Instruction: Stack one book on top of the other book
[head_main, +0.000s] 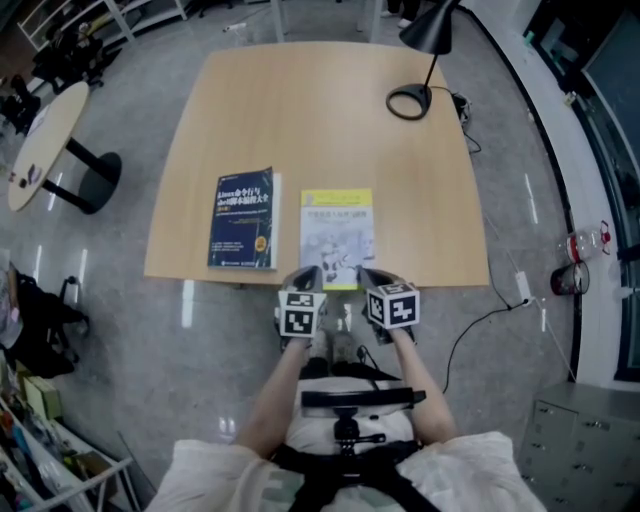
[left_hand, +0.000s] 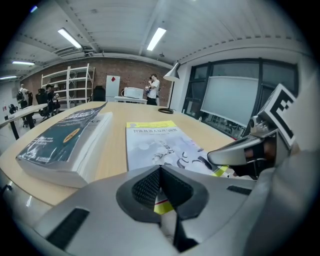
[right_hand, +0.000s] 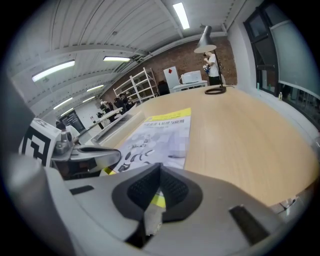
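We note left hand-held gripper and right hand-held gripper, jaws closed on nothing, at 6 o'clock of the yellow-topped book, flat on the desk, blue book at its 9 o'clock.

The tabletop ahead of the jaws is smooth, pale wood. The white book and dark blue book have smooth paper covers, the dark one glossier.
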